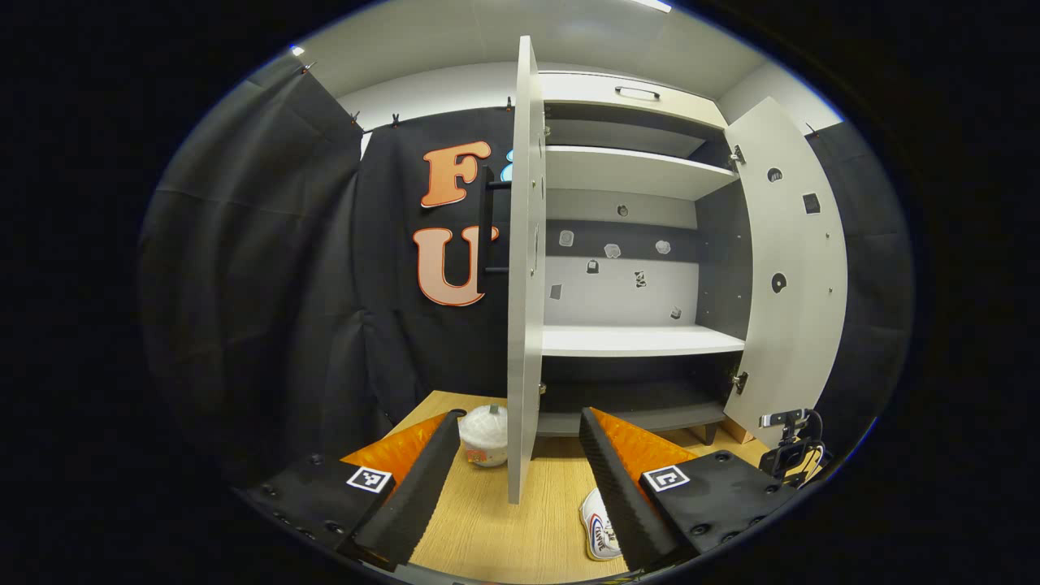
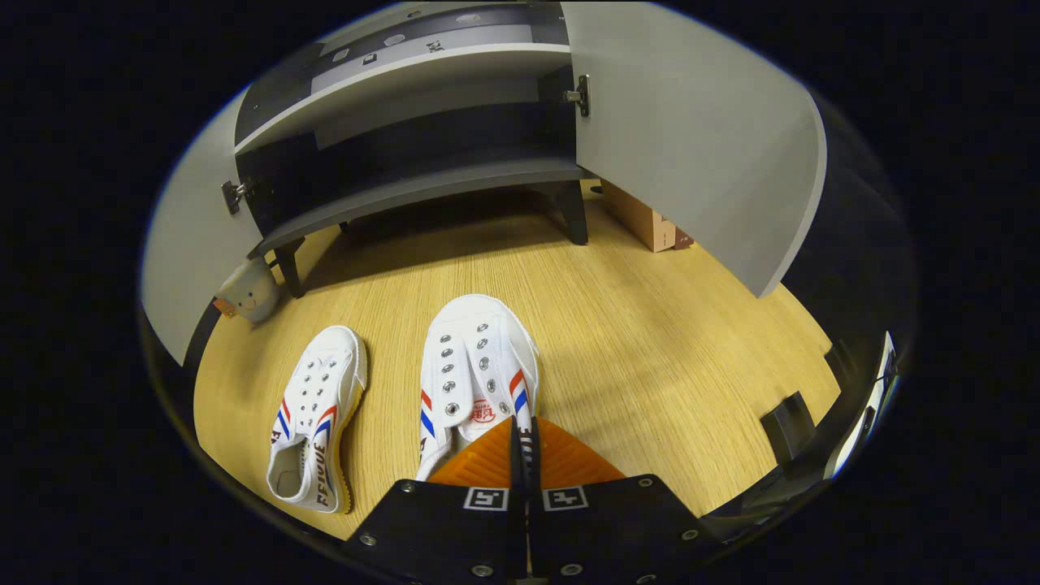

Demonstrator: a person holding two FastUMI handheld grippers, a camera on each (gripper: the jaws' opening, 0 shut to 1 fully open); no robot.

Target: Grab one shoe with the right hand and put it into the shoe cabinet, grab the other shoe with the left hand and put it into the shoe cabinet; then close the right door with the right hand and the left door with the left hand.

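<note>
The tall grey shoe cabinet point(image 1: 642, 341) stands on the pale wooden floor point(image 2: 650, 341) with both doors swung open. In the left gripper view, the left door point(image 1: 524, 268) shows edge-on in the middle, its black bar handle facing the dark cloth wall, and the right door point(image 1: 792, 260) leans out to the side. The shelves inside look bare, and the low dark bottom compartment point(image 2: 414, 158) is open toward the floor.

The left gripper point(image 1: 520, 479) hangs in front of the cabinet with its black-and-orange fingers spread wide and nothing between them. A bit of white shoe point(image 1: 600, 524) shows beside one finger on the floor.

In the right gripper view, two white canvas shoes with red and blue stripes lie side by side on the floor, toes toward the cabinet. The right gripper point(image 2: 520, 451) is down on the nearer white shoe point(image 2: 479, 366), its fingers drawn almost together on the shoe's rear collar. The other white shoe point(image 2: 313, 414) lies just beside it, free.

A small pale round figurine point(image 2: 248, 292) sits by the cabinet's front leg, and a brown cardboard box point(image 2: 642, 215) rests behind the right door.
</note>
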